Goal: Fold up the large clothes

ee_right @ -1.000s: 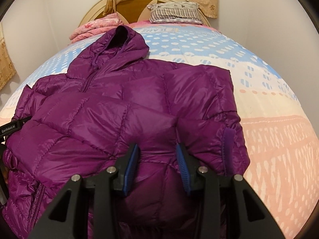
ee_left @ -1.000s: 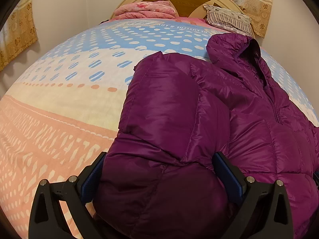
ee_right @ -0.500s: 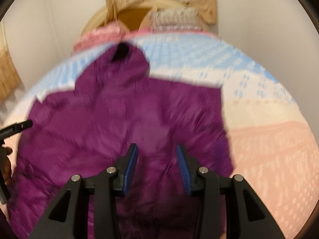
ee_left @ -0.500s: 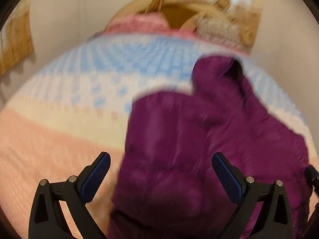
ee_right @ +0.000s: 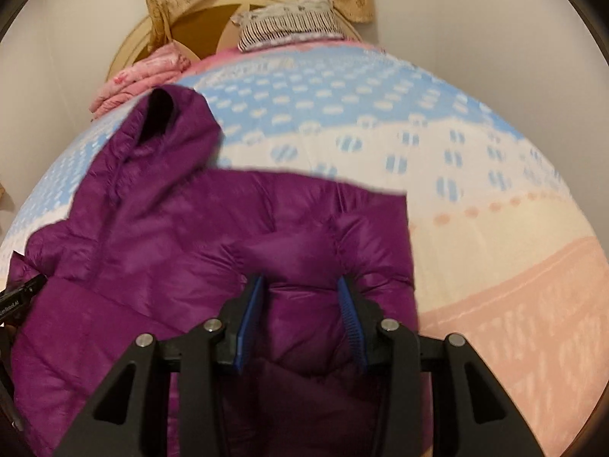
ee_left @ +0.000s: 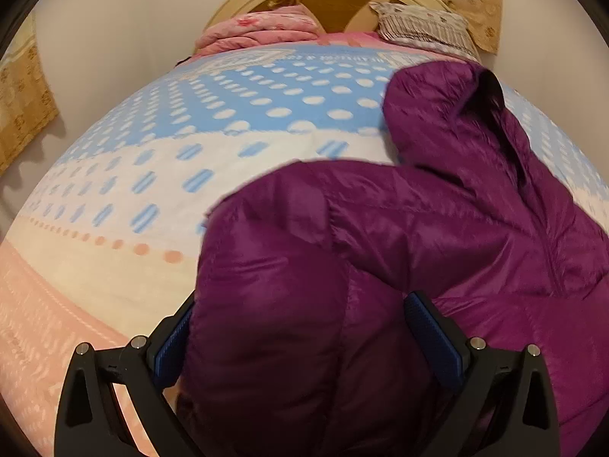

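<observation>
A purple hooded puffer jacket (ee_left: 399, 251) lies on the bed with its sleeves folded in over the body and its hood (ee_left: 449, 106) toward the headboard. My left gripper (ee_left: 300, 320) is wide open with the jacket's left bottom bulk bulging between its fingers. The jacket also shows in the right wrist view (ee_right: 213, 236). My right gripper (ee_right: 302, 297) is partly closed on a thick fold of the jacket's right bottom part. The jacket's bottom hem is hidden under both grippers.
The bed (ee_left: 160, 175) has a blue, cream and pink patterned sheet. A folded pink blanket (ee_left: 262, 30) and a striped pillow (ee_left: 422, 30) lie by the wooden headboard. The left gripper's tip shows at the left edge of the right wrist view (ee_right: 19, 293). Walls stand close on both sides.
Both grippers pulled back and up, then came down again nearer the jacket's bottom. The jacket has shifted and its hood now lies farther off. The gap between the right jaws is unchanged.
</observation>
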The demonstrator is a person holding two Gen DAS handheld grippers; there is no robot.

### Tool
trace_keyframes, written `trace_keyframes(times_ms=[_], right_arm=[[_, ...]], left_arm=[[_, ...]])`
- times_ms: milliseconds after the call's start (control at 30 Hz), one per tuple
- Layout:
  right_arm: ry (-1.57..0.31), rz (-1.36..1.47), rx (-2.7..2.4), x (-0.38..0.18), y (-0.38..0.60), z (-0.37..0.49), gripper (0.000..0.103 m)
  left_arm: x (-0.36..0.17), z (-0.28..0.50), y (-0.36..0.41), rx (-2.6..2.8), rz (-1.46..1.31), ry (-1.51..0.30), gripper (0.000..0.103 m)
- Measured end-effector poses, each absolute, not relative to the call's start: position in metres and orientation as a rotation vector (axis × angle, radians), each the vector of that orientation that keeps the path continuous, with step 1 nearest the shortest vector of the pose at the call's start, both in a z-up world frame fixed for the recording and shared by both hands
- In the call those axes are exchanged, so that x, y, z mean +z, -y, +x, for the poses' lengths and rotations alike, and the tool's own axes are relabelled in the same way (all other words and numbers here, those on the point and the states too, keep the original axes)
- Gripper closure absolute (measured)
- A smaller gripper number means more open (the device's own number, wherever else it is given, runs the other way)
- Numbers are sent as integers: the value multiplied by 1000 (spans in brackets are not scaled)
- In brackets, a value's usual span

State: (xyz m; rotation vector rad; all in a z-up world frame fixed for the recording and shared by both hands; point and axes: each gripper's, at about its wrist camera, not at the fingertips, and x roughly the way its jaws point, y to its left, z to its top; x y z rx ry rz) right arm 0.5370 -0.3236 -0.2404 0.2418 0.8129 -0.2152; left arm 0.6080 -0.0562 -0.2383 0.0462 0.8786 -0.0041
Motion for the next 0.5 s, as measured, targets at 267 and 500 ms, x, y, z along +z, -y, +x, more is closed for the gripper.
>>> trace_keyframes(times_ms=[267,500], right_arm=[[-809,223,-222,-243,321,535,58],[-835,200,-207,-241,318,540,53]], left_arm=[[-242,610,59,4,51,-884,1],[-236,617,55,-35,89,-964,1]])
